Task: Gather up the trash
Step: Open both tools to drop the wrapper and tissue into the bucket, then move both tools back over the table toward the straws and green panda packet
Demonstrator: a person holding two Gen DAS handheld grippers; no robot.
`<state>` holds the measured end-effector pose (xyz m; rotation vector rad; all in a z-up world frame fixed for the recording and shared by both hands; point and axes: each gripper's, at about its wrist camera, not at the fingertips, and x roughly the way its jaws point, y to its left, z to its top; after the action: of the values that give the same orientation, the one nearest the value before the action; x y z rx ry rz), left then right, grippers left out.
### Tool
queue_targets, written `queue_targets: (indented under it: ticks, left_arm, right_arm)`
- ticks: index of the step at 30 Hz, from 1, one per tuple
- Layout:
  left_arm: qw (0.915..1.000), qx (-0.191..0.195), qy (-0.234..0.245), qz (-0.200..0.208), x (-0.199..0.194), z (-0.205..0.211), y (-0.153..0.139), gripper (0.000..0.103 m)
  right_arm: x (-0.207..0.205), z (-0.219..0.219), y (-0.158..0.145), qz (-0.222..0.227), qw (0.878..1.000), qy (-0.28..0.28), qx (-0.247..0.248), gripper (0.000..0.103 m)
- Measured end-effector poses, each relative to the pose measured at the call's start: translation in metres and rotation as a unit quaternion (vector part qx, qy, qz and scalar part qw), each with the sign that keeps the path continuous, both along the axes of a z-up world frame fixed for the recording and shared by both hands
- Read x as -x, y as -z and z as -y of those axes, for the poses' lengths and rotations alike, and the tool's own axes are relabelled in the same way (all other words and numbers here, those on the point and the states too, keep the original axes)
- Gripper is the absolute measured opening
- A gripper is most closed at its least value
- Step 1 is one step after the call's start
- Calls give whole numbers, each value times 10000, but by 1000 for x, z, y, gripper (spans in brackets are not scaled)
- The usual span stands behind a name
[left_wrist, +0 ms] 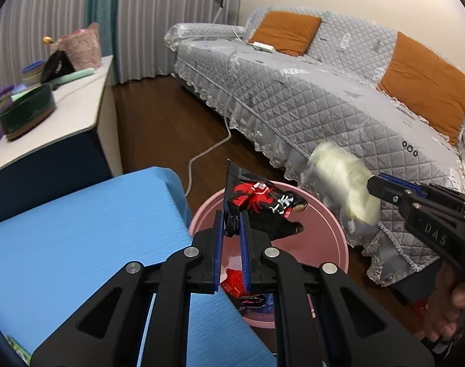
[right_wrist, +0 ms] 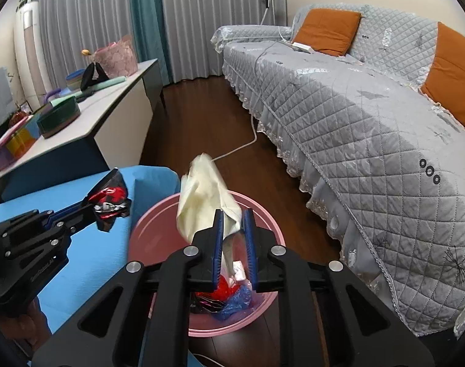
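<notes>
Bin point(right_wrist: 263, 214) on floor between table point(right_wrist: 94, 244) at left and sofa point(right_wrist: 370, 128) at right; wrappers seemingly inside.

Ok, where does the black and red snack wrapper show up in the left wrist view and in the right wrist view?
Left wrist view: the black and red snack wrapper sits centre frame, pinched in the left gripper, above the pink bin.
Right wrist view: the wrapper is at left, at the tip of the left gripper, over the blue tabletop.
Shared landmark: the pink bin, beside the grey quilted sofa.
</notes>
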<state>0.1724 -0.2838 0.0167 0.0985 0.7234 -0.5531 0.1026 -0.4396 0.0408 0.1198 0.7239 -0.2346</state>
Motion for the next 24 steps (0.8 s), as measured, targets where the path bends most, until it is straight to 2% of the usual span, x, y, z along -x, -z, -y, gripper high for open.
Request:
queue_targets:
  ticks: [1, 2, 4, 6, 9, 12, 13, 16, 21, 24]
  left_arm:
    - [10000, -19, -17, -11, -2, 0, 1, 21]
    - [10000, -46, -78, 3, -2, 0, 0, 37]
    - [9999, 30, -155, 35, -1, -6, -4, 49]
    - [9998, 75, -173, 21, 1, -11, -7, 49]
    - [9997, 79, -249, -8, 5, -20, -12, 56]
    - [9993, 76, -366, 10, 13, -31, -23, 68]
    - [9992, 72, -401, 18, 15, -34, -26, 76]
    - [9983, 26, -584, 84, 28, -48, -43, 86]
    - [9956, 133, -916, 156, 51, -79, -69, 87]
    - [9931, 105, -1155, 161, 64, -99, -80, 92]
  right_arm:
    - [1, -1, 0, 11, 10000, 17, 42, 36]
    - [2, -1, 0, 22, 10000, 22, 67, 44]
    - [4, -2, -2, 31, 9999, 34, 143, 46]
    - [6, -1, -4, 66, 9999, 58, 147, 49]
    - [8, -4, -9, 131, 9998, 57, 144, 50]
    - [12, -9, -18, 248, 9996, 38, 115, 50]
    - [13, -11, -22, 302, 9995, 24, 89, 50]
    - [17, -21, -34, 460, 9989, -50, 50, 51]
    - [25, -46, -54, 698, 9972, -260, -95, 51]
    - [31, -67, -68, 860, 9952, -451, -153, 52]
